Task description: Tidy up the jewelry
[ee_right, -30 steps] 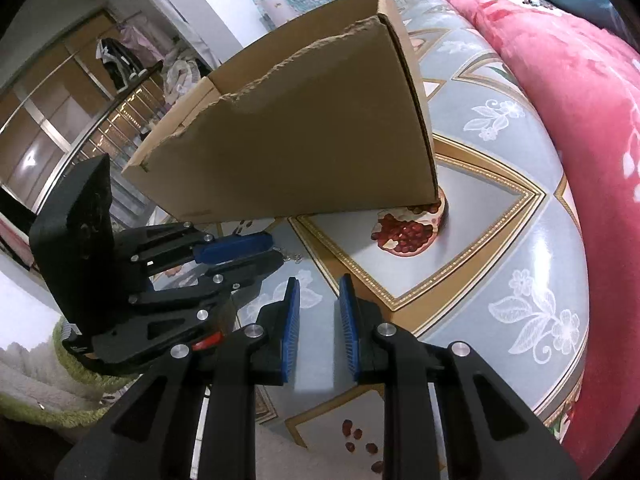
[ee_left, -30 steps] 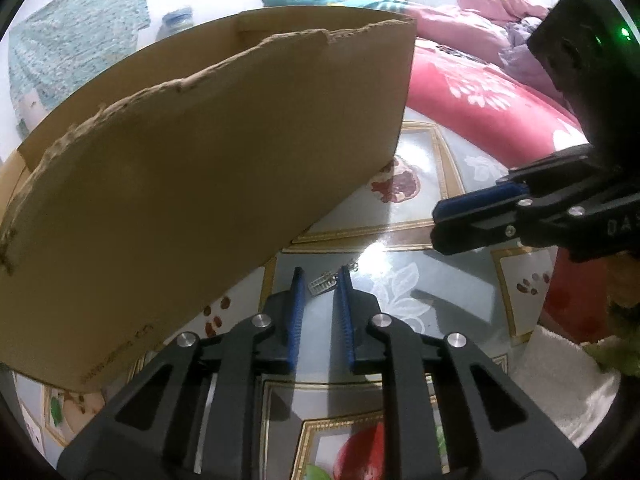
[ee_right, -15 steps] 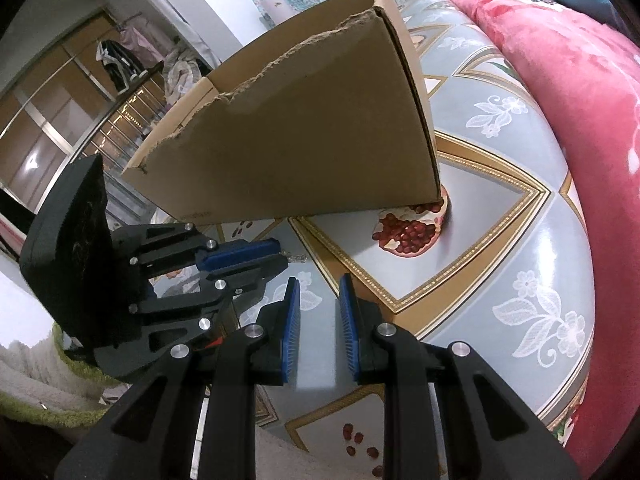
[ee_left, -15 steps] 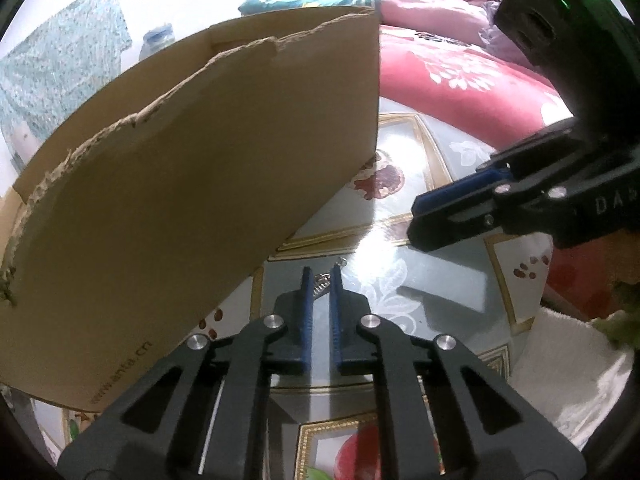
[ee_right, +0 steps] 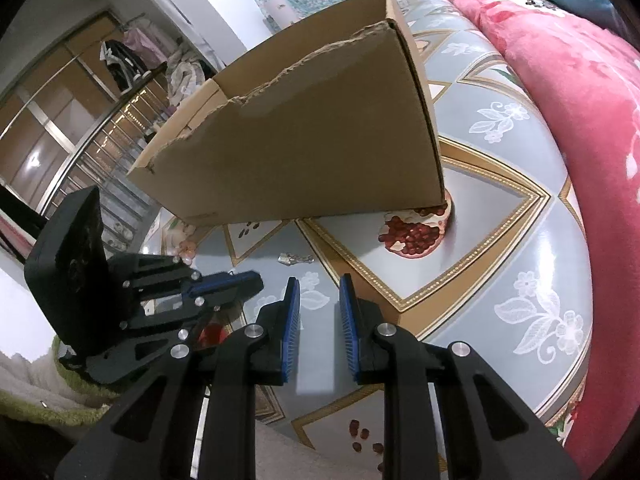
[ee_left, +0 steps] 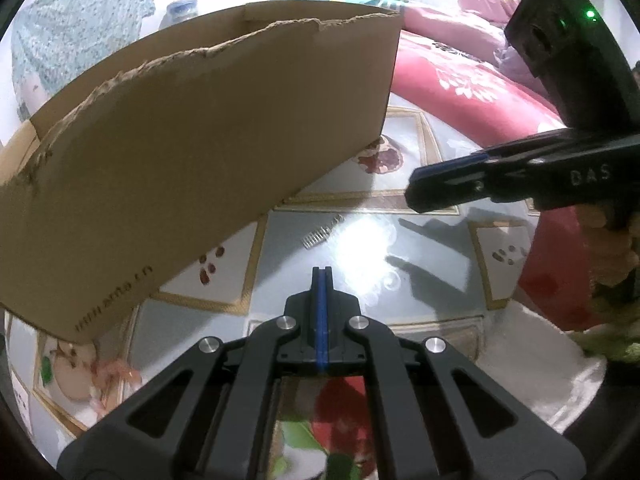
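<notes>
A small silver comb-like jewelry piece (ee_left: 320, 234) lies on the glossy patterned tabletop (ee_left: 420, 248), just in front of the cardboard box (ee_left: 200, 140). My left gripper (ee_left: 322, 272) is shut with nothing between its blue pads, a short way back from the piece. In the right wrist view the piece (ee_right: 295, 258) lies beyond both grippers, near the box (ee_right: 312, 152). There my right gripper (ee_right: 319, 284) stands open with a narrow gap and holds nothing. The left gripper (ee_right: 248, 280) is beside it on the left. The right gripper (ee_left: 424, 188) hovers right of the piece in the left wrist view.
The box has a torn top edge and takes up the far left of the table (ee_right: 520, 240). A red flowered blanket (ee_right: 580, 100) lies along the right. A white towel (ee_left: 540, 368) sits by the table's near right edge. Wardrobe doors (ee_right: 48, 120) stand at far left.
My left gripper's jaws have shut fully and it has drawn back from the silver piece, which stays on the table. The right gripper has not moved.
</notes>
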The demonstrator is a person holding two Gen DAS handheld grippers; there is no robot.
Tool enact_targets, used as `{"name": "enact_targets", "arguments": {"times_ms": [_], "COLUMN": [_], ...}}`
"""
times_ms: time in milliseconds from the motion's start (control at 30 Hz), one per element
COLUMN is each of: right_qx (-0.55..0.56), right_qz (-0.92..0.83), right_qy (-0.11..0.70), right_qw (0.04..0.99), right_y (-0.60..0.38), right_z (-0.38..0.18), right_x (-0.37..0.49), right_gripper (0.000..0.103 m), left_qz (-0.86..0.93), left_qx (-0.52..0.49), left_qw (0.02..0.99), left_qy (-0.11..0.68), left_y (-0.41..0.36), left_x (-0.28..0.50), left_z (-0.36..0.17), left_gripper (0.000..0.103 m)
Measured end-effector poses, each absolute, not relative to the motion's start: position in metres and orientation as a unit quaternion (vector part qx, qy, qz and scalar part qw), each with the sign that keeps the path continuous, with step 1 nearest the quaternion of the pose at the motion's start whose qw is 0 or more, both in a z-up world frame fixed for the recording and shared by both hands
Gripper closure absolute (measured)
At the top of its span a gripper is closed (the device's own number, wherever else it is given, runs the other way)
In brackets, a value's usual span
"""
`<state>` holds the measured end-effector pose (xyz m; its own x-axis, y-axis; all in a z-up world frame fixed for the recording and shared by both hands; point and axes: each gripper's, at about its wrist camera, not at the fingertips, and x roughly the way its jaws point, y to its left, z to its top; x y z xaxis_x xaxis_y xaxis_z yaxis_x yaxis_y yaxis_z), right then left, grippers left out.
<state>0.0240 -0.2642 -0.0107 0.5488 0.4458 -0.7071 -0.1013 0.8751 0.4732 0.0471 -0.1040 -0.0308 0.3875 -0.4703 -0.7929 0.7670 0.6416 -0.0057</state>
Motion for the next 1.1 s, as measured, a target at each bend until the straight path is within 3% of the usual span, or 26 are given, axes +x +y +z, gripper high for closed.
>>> {"name": "enact_targets", "arguments": {"times_ms": [200,267,633,833,1100], "right_qx": [0.136,0.111,-0.040,-0.054,0.002], "right_qz": [0.176,0.182,0.216,0.235,0.227], "right_qy": [0.447,0.446,0.433,0.446,0.458], "right_qw": [0.866,0.869,0.874,0.862,0.860], "right_y": [-0.246,-0.238,-0.202,-0.201,-0.212], "right_z": [-0.013,-0.013,-0.020,-0.018,-0.019], "right_x": [0.036,0.040,0.060,0.059,0.044], "right_gripper": [0.081,0.075,0.075,0.097,0.099], "left_qz": [-0.370,-0.365,-0.360,-0.364,-0.365], "left_qx": [0.166,0.162,0.144,0.136,0.136], "left_qw": [0.820,0.822,0.826,0.827,0.827], "left_qy": [0.404,0.405,0.408,0.407,0.405], "left_y": [-0.096,-0.094,-0.080,-0.070,-0.062], "left_x": [0.045,0.047,0.052,0.053,0.052], "left_z": [-0.031,-0.031,-0.029,-0.028,-0.026], "left_gripper": [0.103,0.103,0.103,0.103,0.103]}}
